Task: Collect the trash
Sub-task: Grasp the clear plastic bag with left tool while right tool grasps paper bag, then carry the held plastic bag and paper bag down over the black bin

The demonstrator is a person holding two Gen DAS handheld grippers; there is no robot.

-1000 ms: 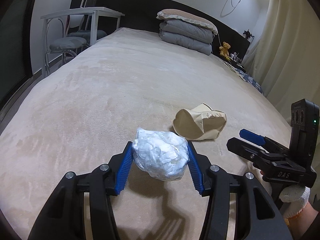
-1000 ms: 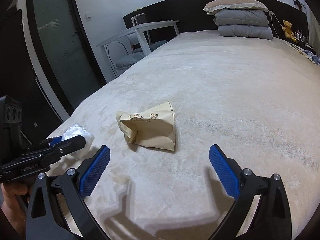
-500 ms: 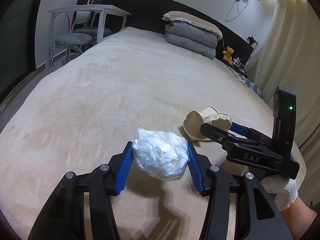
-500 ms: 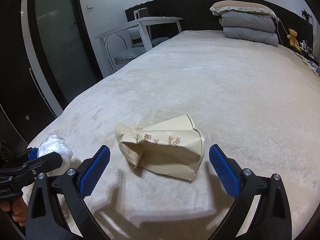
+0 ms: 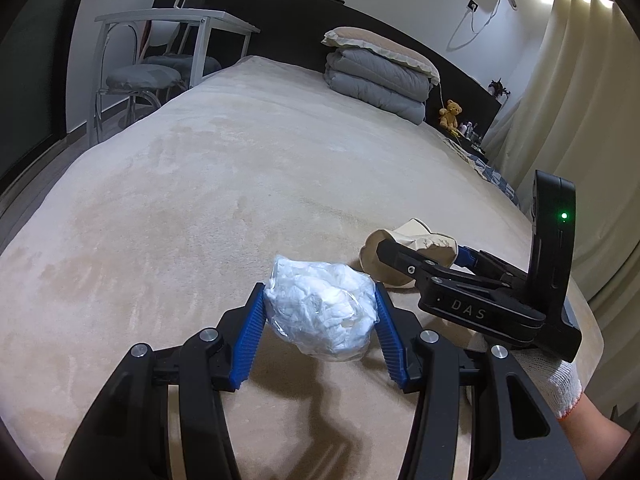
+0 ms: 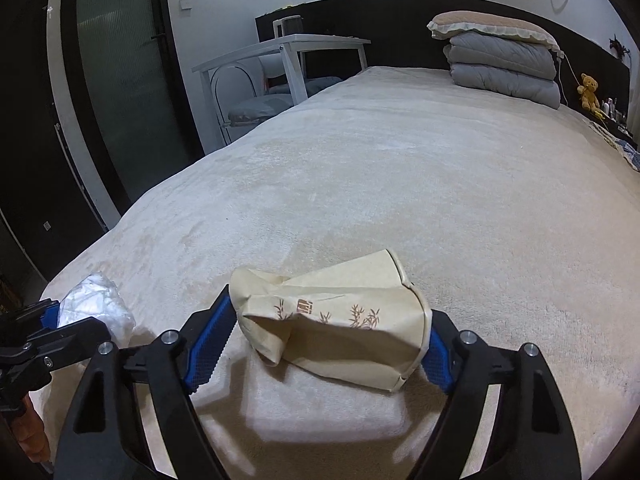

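Observation:
A crumpled white plastic wad (image 5: 320, 320) is held just above the beige bed (image 5: 240, 200) by my left gripper (image 5: 320, 300), whose blue pads press on both its sides. A crushed beige paper cup (image 6: 340, 332) with a bamboo print lies on its side on the bed. My right gripper (image 6: 332, 320) straddles it; its jaws are closing and the pads touch the cup's two ends. In the left wrist view the right gripper (image 5: 424, 250) reaches in from the right over the cup (image 5: 416, 236), held by a white-gloved hand (image 5: 560, 380). The wad (image 6: 96, 304) and left gripper (image 6: 52, 320) show at the right wrist view's left edge.
Folded grey quilts under a pillow (image 5: 380, 76) lie at the bed's head, with a teddy bear (image 5: 450, 114) beside them. A white table with chairs (image 5: 160, 52) stands left of the bed, curtains (image 5: 580, 120) to the right, a glass door (image 6: 120, 80) at the far left.
My right gripper moved up to the paper cup, came around it, and its jaws narrowed onto both ends. The left gripper kept still with the wad.

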